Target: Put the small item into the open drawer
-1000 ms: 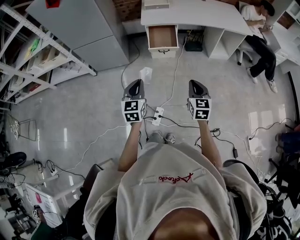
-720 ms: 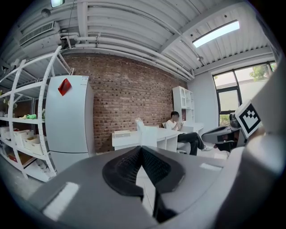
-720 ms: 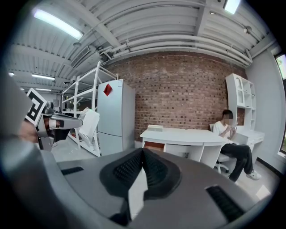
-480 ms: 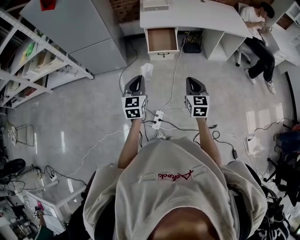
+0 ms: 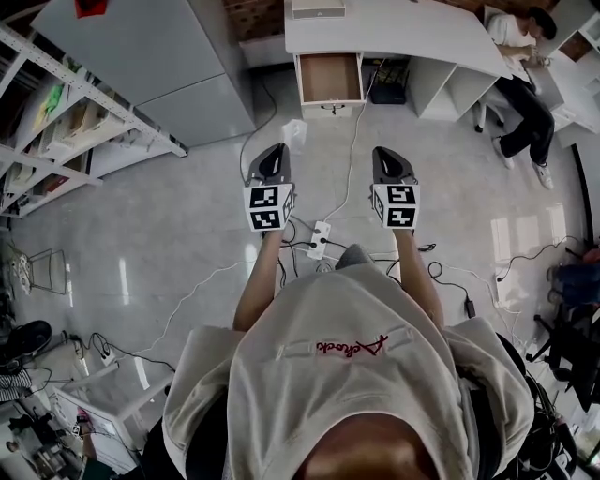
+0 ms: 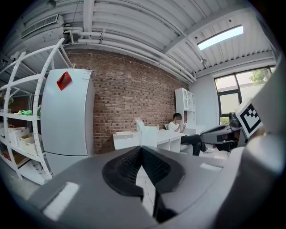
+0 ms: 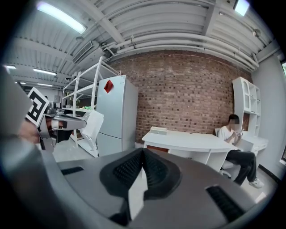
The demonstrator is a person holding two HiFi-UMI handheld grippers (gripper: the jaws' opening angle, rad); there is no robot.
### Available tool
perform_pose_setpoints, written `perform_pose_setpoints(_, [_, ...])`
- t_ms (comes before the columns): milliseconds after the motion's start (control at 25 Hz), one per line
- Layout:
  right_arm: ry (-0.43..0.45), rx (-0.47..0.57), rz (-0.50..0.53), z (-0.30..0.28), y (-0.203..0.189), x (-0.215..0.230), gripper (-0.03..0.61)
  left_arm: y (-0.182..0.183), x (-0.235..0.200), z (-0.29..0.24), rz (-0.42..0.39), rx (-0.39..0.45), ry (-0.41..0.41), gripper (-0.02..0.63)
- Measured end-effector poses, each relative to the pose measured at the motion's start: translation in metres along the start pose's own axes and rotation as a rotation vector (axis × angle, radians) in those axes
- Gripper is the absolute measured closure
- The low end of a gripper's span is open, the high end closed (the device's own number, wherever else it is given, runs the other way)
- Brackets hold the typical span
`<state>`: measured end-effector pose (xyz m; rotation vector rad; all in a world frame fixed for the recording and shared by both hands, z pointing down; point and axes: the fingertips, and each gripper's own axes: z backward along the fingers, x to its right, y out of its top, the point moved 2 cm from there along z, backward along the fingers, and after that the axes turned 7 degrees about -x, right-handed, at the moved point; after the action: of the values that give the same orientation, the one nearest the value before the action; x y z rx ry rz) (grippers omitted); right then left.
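The open drawer (image 5: 330,77) shows its brown inside under the white desk (image 5: 403,33), far ahead across the floor. My left gripper (image 5: 279,148) is shut on a small white item (image 5: 293,131) that sticks out past its tips. In the left gripper view the white item (image 6: 146,133) rises above the closed jaws of the left gripper (image 6: 141,148). The right gripper view shows the left gripper (image 7: 78,121) with the white item (image 7: 92,127) at left, and the desk (image 7: 187,139) ahead. My right gripper (image 5: 386,150) (image 7: 142,151) is shut, with nothing held.
A power strip (image 5: 320,239) and loose cables lie on the floor under my arms. A grey cabinet (image 5: 150,47) and metal shelves (image 5: 56,122) stand at left. A person (image 5: 520,56) sits at the desk's right end. A white box (image 5: 314,9) rests on the desk.
Both grippers have moved forward toward the desk, and the white item has gone along with the left one. The desk and drawer sit a little nearer in view.
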<state>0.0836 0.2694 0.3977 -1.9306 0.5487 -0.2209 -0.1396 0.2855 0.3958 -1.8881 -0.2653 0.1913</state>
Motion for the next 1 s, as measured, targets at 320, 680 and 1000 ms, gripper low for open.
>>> perform_pose_setpoints(320, [-0.011, -0.013, -0.007, -0.01, -0.004, 0.003, 0.566, -0.002, -0.003, -0.014, -0.007, -0.006, -0.02, 0.604])
perform_pose_setpoints(680, [-0.012, -0.023, -0.015, -0.033, -0.002, 0.015, 0.566, -0.003, -0.008, -0.04, -0.002, -0.022, -0.028, 0.604])
perform_pose_setpoints(1000, [0.009, -0.012, -0.018, -0.09, 0.012, 0.042, 0.566, 0.008, -0.024, -0.097, -0.005, -0.03, -0.015, 0.604])
